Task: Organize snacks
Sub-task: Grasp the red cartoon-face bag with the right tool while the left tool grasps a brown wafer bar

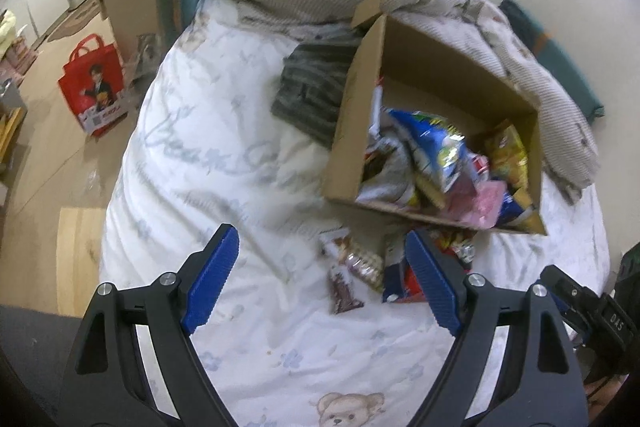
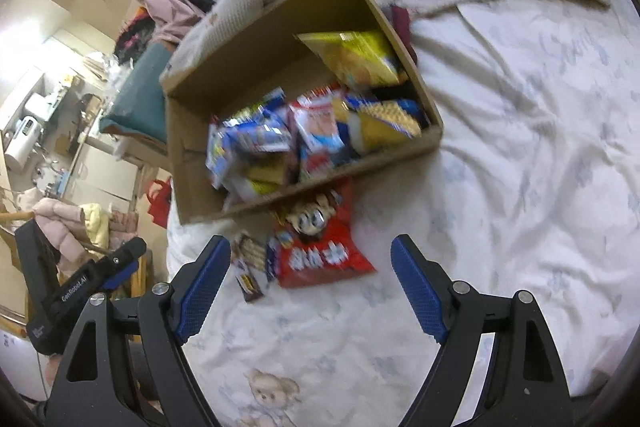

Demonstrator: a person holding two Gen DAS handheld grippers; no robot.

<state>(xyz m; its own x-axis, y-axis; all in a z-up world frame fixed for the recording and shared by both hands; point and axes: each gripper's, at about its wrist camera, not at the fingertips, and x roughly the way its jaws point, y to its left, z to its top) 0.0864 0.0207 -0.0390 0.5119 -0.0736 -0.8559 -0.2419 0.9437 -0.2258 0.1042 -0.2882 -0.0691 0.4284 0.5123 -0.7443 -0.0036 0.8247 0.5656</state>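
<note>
White bed sheet (image 2: 500, 147): one cardboard box (image 2: 224, 75), three loose packets; both grippers' jaws spread, empty.

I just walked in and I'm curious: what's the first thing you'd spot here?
Your eye lands on the open cardboard box on the white bedsheet, stuffed with colourful snack packets. In front of it lies a bright red snack bag with smaller packets beside it. In the left wrist view, a red shopping bag stands on the floor left of the bed.
</note>
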